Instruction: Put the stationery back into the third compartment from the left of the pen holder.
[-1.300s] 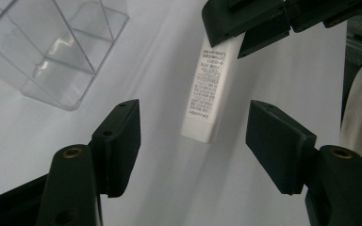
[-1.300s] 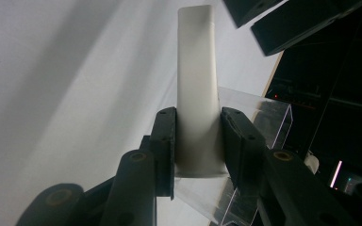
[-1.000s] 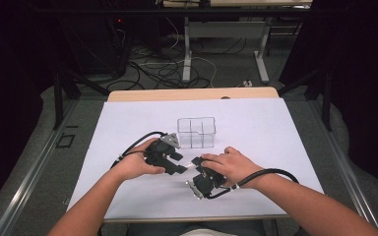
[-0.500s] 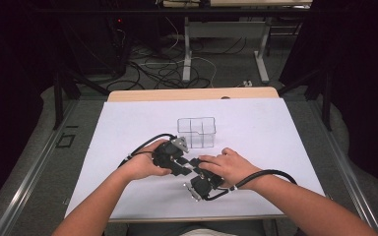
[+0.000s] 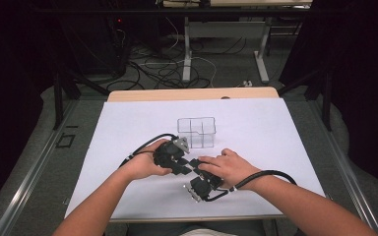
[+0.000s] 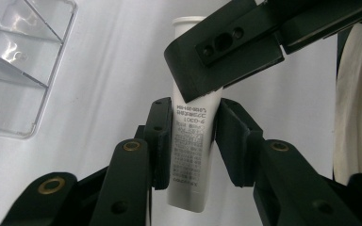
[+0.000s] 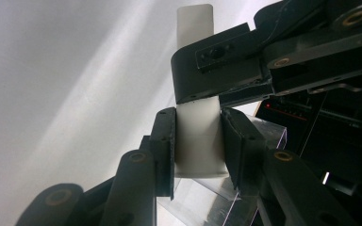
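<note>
We have a small white tube point(image 6: 188, 141), printed with fine text, pinched at once by both grippers. In the left gripper view it sits at centre frame, its capped end up near the top edge and its flat crimped end low between the fingers point(image 6: 160, 141). The left gripper point(image 6: 193, 141) is closed on the printed body; the right gripper point(image 7: 198, 141) is closed on the tube's flat end, as its own view shows at centre. Each view also shows the other gripper's finger crossing the tube higher up.

In the high view the two grippers meet just below centre, above the white tabletop point(image 5: 275, 128), with the clear compartment box point(image 5: 197, 132) just above them in the frame.

We judge this a handover, or a cap twist; we cannot tell which. To do it well, we keep one grip firm while the other eases, never loosening both together. We squeeze gently, since a soft tube buckles, and we hold the tube's axis steady so it does not swing.
</note>
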### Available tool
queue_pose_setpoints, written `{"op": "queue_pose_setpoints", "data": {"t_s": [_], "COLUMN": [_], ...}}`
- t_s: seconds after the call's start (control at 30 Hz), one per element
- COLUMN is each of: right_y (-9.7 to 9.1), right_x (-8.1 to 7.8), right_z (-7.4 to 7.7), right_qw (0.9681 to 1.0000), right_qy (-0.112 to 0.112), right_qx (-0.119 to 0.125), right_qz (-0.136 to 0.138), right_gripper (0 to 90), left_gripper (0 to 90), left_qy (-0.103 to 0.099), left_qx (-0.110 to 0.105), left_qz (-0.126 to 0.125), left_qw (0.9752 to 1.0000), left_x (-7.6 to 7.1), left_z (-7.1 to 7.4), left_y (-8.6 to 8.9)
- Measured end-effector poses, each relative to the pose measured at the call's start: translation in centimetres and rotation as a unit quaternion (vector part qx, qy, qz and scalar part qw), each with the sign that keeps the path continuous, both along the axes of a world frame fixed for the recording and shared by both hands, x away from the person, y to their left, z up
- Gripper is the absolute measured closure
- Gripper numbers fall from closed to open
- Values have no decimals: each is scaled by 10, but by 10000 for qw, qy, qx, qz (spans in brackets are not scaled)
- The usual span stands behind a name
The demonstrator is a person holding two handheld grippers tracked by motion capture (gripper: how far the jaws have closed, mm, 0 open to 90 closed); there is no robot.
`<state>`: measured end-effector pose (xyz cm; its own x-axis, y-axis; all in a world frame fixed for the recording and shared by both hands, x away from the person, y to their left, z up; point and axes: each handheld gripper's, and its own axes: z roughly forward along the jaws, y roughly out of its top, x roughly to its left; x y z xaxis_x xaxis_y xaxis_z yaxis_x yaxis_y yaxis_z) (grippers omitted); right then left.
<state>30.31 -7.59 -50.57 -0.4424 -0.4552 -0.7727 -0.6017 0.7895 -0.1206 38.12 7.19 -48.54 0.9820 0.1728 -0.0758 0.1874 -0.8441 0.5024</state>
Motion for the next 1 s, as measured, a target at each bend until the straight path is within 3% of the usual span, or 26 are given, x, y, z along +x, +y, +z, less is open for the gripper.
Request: {"op": "queue_pose_setpoints", "data": {"t_s": [0.07, 0.13, 0.33, 0.4, 0.43, 0.5, 0.63, 0.73, 0.83, 0.87, 1.0], "right_y": [0, 0, -1, -3, -5, -5, -12, -18, -22, -24, -33], "right_x": [-1, -1, -1, -1, -1, 1, 1, 2, 4, 4, 8], "right_z": [1, 0, 2, 3, 3, 7, 10, 10, 11, 10, 12], "right_qw": [9999, 10000, 9999, 9997, 9989, 9987, 9954, 9921, 9880, 9839, 9727], "right_qy": [-19, -20, -28, 4, 100, 86, 254, 266, 424, 455, 650], "right_qx": [-84, 2, 88, 221, 402, 467, 783, 1050, 1301, 1530, 1962], "right_qz": [-63, 15, -101, -138, -233, -183, -496, -637, -721, -799, -1058], "right_gripper": [668, 668, 654, 640, 629, 608, 558, 517, 472, 452, 409], "left_gripper": [679, 679, 692, 698, 699, 698, 699, 700, 700, 700, 700], "left_qy": [45, 9, 45, 48, 22, 49, 15, 33, 6, 2, -35], "left_qx": [-26, -1, -69, -78, -60, -99, -183, -384, -463, -488, -608], "left_qz": [-31, 16, 116, 218, 256, 415, 820, 1070, 1201, 1236, 1395], "left_qw": [10000, 10000, 9999, 9997, 9997, 9991, 9965, 9935, 9917, 9911, 9883], "left_x": [0, -1, -1, 1, 2, 4, 8, 10, 12, 13, 14], "left_z": [0, 0, 3, 5, 5, 4, 5, 5, 5, 6, 9], "left_y": [0, 0, 1, 2, 3, 5, 11, 14, 17, 18, 19]}}
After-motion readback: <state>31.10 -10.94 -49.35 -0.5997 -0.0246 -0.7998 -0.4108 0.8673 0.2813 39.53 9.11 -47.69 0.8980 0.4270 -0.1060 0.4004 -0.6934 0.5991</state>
